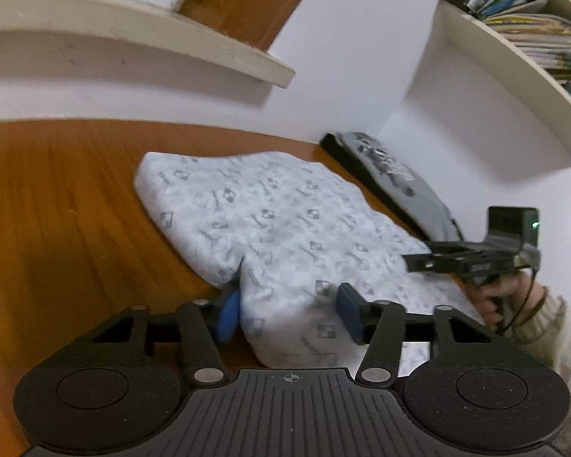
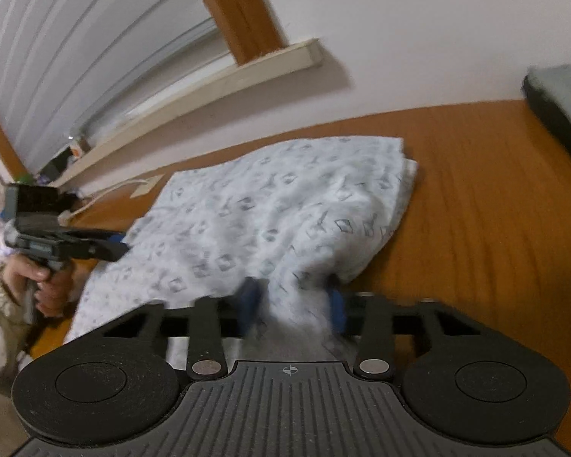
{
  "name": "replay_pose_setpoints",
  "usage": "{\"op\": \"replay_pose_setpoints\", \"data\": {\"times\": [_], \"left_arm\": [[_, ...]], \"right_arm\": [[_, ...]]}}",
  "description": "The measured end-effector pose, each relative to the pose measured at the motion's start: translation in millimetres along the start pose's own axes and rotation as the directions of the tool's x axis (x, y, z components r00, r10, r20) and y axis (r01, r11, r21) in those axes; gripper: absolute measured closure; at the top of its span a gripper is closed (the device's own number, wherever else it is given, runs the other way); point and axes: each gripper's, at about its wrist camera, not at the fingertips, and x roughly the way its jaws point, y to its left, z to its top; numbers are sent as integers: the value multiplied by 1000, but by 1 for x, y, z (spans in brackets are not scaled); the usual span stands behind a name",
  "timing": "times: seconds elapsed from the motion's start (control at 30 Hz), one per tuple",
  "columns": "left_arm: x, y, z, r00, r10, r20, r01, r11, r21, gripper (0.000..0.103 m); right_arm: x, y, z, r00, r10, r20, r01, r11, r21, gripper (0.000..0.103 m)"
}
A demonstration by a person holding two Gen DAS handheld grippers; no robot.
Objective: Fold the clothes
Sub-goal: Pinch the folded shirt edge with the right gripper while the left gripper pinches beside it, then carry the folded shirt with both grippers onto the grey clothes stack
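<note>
A white garment with a grey print (image 1: 285,221) lies in a folded, puffy heap on the orange wooden table (image 1: 57,205). In the left wrist view my left gripper (image 1: 289,314) holds the garment's near edge, a thick fold filling the gap between the blue pads (image 1: 228,318). My right gripper (image 1: 411,261) reaches in from the right at the cloth's right edge, held by a hand (image 1: 498,297). In the right wrist view the right gripper (image 2: 294,301) is shut on a bunched fold of the garment (image 2: 270,205). The left gripper (image 2: 118,247) shows at the cloth's left edge.
A folded grey and black garment (image 1: 392,179) (image 2: 563,106) lies at the table's back by the white wall. Shelves with books (image 1: 533,15) hang above on the right. A cream window sill (image 2: 209,87) runs along the wall. A white cable and plug (image 2: 141,186) lie beyond the cloth.
</note>
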Motion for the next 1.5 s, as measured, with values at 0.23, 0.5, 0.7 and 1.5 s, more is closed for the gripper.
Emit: {"op": "replay_pose_setpoints", "data": {"times": [0.23, 0.5, 0.7, 1.5], "left_arm": [[1, -7, -1, 998, 15, 54, -17, 999, 41, 74], [5, -29, 12, 995, 8, 98, -19, 993, 120, 80], [13, -50, 22, 988, -26, 155, 1, 987, 160, 81], [143, -201, 142, 947, -246, 208, 177, 937, 302, 82]], "right_arm": [[-3, 24, -8, 995, -91, 44, 94, 993, -73, 79], [-27, 36, -20, 972, -148, 185, 167, 981, -96, 84], [-52, 34, -13, 951, -173, 256, 204, 974, -97, 86], [-212, -57, 51, 785, -402, 471, 471, 882, -33, 87]]}}
